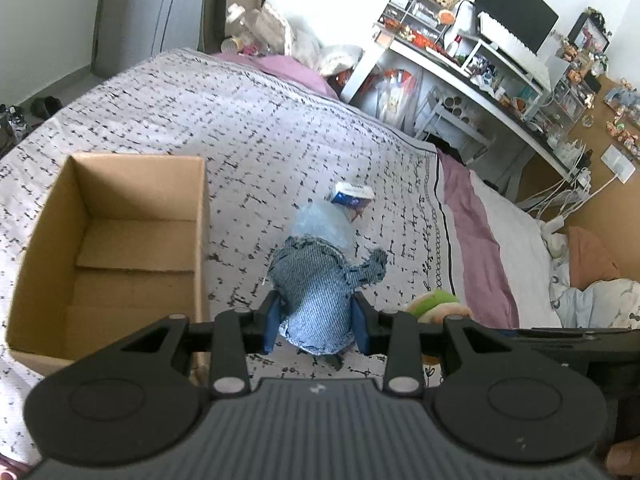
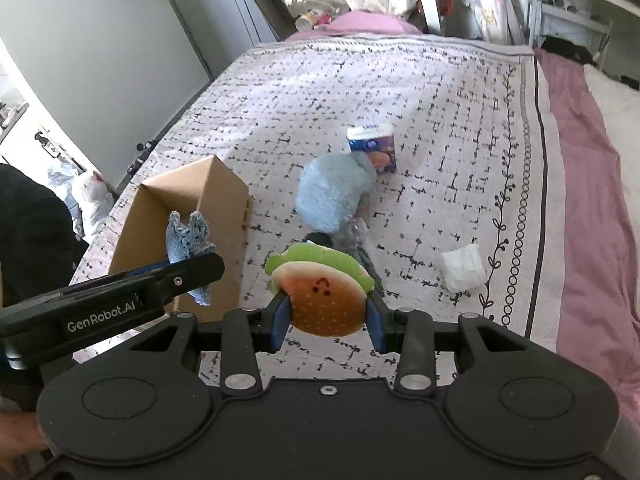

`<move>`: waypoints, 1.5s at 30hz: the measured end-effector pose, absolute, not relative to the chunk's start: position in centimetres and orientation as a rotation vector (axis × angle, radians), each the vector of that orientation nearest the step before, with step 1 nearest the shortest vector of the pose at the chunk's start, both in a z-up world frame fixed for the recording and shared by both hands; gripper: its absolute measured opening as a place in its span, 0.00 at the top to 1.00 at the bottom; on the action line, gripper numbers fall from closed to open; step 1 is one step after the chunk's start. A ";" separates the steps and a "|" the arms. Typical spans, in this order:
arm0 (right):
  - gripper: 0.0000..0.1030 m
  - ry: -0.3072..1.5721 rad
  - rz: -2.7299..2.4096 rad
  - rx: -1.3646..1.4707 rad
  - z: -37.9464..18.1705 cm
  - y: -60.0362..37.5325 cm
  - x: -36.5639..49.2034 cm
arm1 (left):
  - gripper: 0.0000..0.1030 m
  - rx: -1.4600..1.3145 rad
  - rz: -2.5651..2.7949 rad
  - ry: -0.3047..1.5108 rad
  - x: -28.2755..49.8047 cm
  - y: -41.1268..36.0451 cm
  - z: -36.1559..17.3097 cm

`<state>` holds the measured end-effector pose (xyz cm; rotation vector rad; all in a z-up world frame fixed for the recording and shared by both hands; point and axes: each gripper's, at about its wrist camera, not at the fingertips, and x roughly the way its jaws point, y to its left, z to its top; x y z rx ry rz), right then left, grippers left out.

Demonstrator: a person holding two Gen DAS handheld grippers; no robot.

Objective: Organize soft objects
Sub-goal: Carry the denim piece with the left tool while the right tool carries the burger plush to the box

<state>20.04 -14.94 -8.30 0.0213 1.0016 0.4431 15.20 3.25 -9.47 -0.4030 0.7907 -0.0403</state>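
My left gripper point(image 1: 316, 322) is shut on a blue denim soft toy point(image 1: 320, 288) and holds it above the bed, just right of an open cardboard box point(image 1: 100, 240). In the right wrist view the left gripper point(image 2: 192, 268) with the denim toy point(image 2: 188, 236) hangs over the box point(image 2: 224, 200). My right gripper point(image 2: 328, 320) is shut on a burger plush point(image 2: 324, 296) with a green lettuce rim. A fluffy light-blue plush point(image 2: 332, 192) lies on the bed ahead of it.
A small blue tissue pack point(image 2: 374, 148) stands beyond the blue plush, and it also shows in the left wrist view point(image 1: 352, 196). A crumpled white tissue point(image 2: 464, 268) lies to the right. A cluttered desk point(image 1: 480, 60) stands beside the bed.
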 end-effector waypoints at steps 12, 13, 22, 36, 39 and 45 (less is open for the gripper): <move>0.62 0.956 0.447 -0.021 -6.2 -11.2 17.6 | 0.65 -0.425 -0.019 0.756 13.0 7.6 -8.5; 0.62 0.954 0.448 -0.024 -6.1 -10.8 17.4 | 0.65 -0.434 -0.017 0.756 12.8 8.0 -8.6; 0.62 0.952 0.468 -0.044 -6.3 -6.8 17.1 | 0.65 -0.449 0.052 0.763 12.0 11.0 -9.3; 0.62 0.993 0.504 -0.078 -8.4 -1.2 18.7 | 0.65 -0.512 0.141 0.817 12.4 15.9 -12.1; 0.62 1.006 0.508 -0.076 -9.0 -0.1 19.3 | 0.65 -0.521 0.151 0.832 12.6 16.5 -12.7; 0.62 1.033 0.524 -0.089 -10.4 1.8 20.0 | 0.64 -0.548 0.156 0.866 13.0 17.3 -14.0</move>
